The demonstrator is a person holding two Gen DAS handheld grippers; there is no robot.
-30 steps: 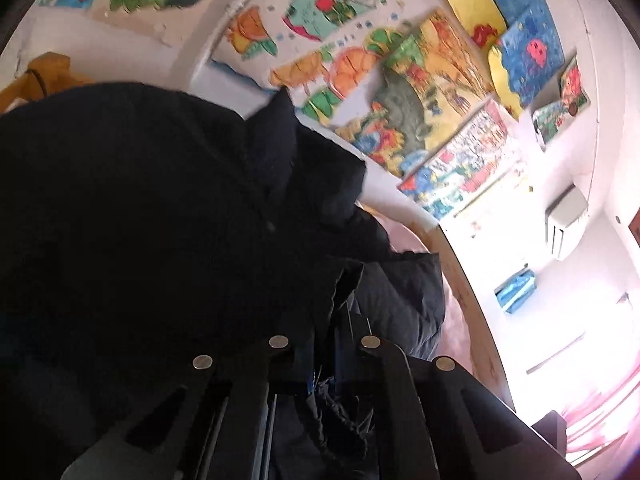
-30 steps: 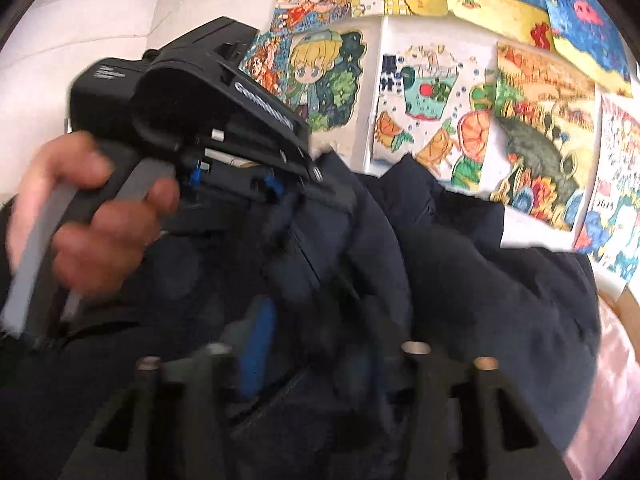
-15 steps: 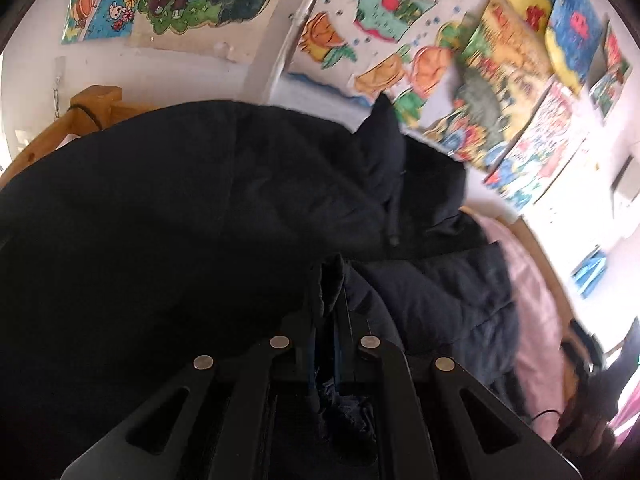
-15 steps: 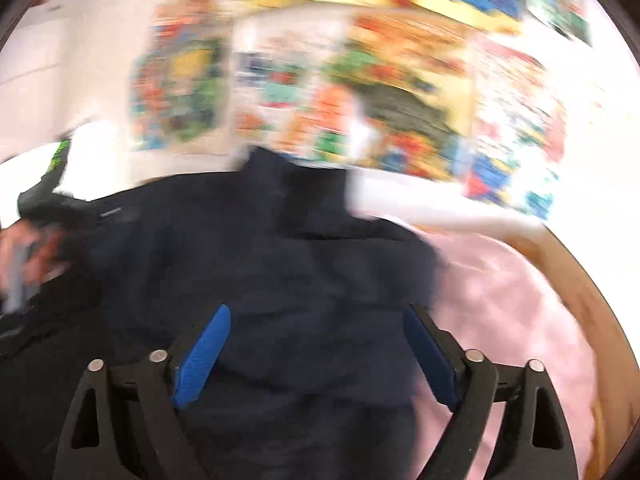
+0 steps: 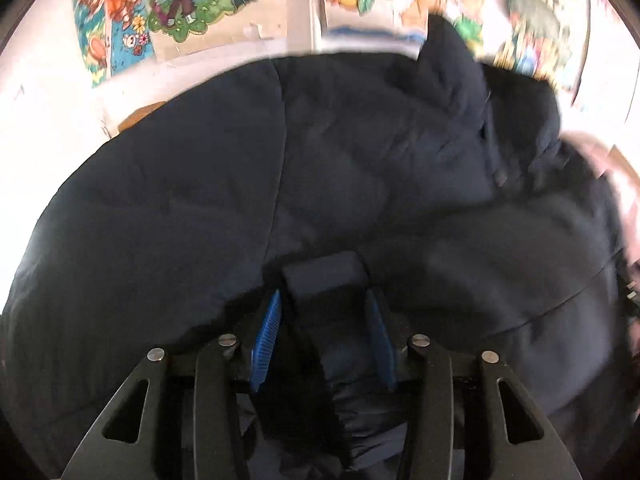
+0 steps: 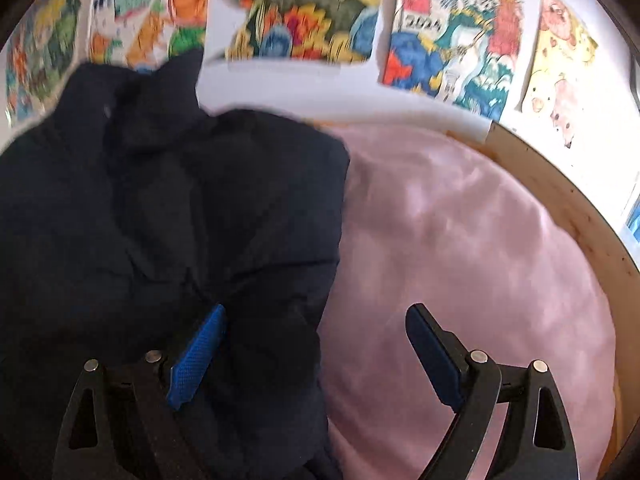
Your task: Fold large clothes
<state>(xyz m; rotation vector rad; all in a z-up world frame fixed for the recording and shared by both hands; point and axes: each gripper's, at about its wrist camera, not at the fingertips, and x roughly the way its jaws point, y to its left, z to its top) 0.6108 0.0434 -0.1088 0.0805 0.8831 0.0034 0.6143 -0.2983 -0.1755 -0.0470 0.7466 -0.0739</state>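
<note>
The fingers (image 5: 267, 332) of the left gripper (image 5: 324, 330) stand part-way apart, having just been opening, with a dark cuff-like end of the jacket (image 5: 360, 184) lying between them; the blue pads look to stand just clear of the cloth rather than pressing it, so I judge this a release. The right gripper (image 6: 316, 354) has also just been opening and now stands wide, empty of any grip: its left pad lies over the jacket's edge, its right pad over the bare pink bedding (image 6: 472, 240).

The jacket lies spread on the bed, filling the space ahead of and to both sides of the left fingers, its collar at the far side near the drawings (image 6: 304, 12) on the wall. From the right fingers it lies ahead and to the left, its straight side edge running between them.

The step in hand seems to be laying a folded part down and letting go. To do it well, let the cuff settle flat before drawing the left fingers back, and pull straight out along their own line so the pads do not drag the padded cloth and undo the fold. The right fingers should take the side edge at a firm seam, not a loose puff.

Both grippers point steeply downward at the bed, the left over the jacket's middle, the right over its edge.
</note>
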